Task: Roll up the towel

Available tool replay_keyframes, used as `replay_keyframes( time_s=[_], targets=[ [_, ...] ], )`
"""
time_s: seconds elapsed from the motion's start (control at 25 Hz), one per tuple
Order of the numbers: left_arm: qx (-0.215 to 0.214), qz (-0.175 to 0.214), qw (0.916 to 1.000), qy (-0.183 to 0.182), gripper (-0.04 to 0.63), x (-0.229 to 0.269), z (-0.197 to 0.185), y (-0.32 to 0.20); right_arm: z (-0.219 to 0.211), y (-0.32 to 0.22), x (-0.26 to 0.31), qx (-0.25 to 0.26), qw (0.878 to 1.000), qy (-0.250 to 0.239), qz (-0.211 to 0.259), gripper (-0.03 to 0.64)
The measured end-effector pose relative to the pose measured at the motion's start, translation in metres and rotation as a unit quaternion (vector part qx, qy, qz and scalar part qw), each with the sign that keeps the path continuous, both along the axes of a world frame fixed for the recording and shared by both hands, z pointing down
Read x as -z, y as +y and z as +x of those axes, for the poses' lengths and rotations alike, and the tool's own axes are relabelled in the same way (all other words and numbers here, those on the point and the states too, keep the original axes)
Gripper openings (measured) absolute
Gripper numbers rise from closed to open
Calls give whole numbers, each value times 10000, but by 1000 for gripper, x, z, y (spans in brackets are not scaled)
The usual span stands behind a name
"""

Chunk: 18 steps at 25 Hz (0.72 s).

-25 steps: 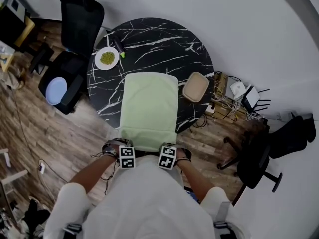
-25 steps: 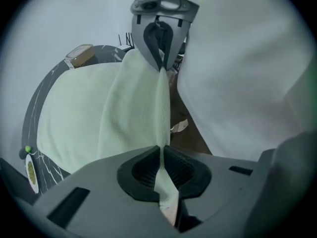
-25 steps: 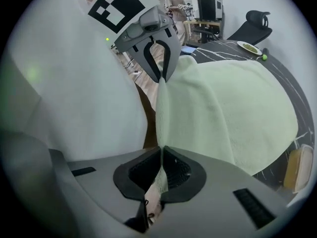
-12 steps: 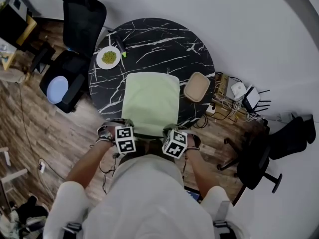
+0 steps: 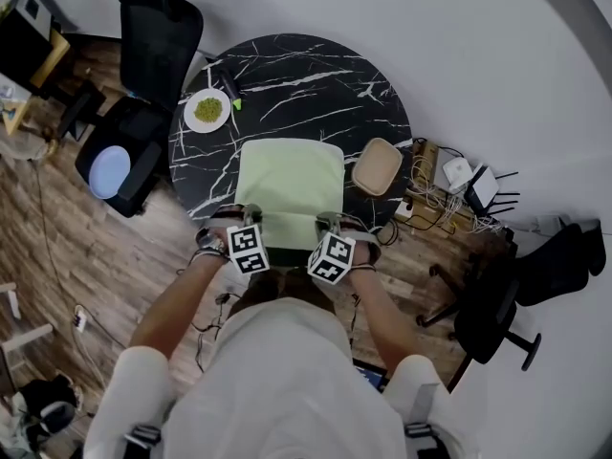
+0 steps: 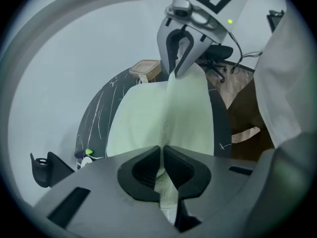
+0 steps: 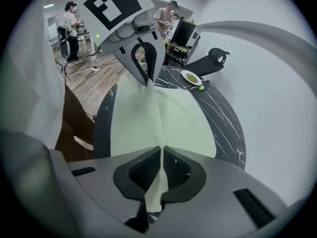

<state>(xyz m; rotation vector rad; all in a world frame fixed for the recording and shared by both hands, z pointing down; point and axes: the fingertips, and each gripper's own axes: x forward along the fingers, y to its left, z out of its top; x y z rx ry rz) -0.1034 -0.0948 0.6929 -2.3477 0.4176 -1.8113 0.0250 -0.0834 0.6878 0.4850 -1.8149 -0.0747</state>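
Observation:
A light green towel [image 5: 290, 182] lies on the round black marble table [image 5: 316, 84], with its near edge lifted. My left gripper [image 5: 251, 218] is shut on the near left corner, and the cloth is pinched between its pads [image 6: 162, 155]. The towel [image 6: 143, 118] spreads away from it over the tabletop. My right gripper [image 5: 329, 224] is shut on the near right corner, where a fold of towel [image 7: 163, 115] runs into its jaws [image 7: 161, 157]. Each gripper view shows the other gripper clamped on the same edge: the right one [image 6: 178, 66] and the left one [image 7: 147, 76].
A white plate of green food [image 5: 208, 110] and a green-tipped pen [image 5: 230, 91] sit at the table's far left. A beige container [image 5: 376, 167] stands right of the towel. Black office chairs [image 5: 153, 27] [image 5: 497, 304] flank the table, with cables and devices [image 5: 449, 187] on the floor.
Both grippers have moved from the table's near edge up and forward over the towel, carrying its near edge along. The visible stretch of towel is shorter.

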Motion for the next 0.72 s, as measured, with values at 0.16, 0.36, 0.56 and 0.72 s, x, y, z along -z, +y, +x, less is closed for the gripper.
replay_keyframes(
  time_s=[0.16, 0.36, 0.56, 0.72],
  targets=[
    [158, 119, 9998, -30, 18, -4, -2, -11, -2, -19, -4, -68, 9995, 54, 295, 8],
    [182, 141, 9997, 103, 37, 0, 2, -13, 1, -23, -4, -192, 9992, 44, 354, 49],
    [304, -11, 9992, 272, 263, -2, 7, -10, 5, -18, -4, -281, 9992, 15, 293, 129],
    [245, -113, 9992, 287, 265, -5, 12, 1, -4, 0, -7, -107, 9998, -67, 129, 130]
  ],
)
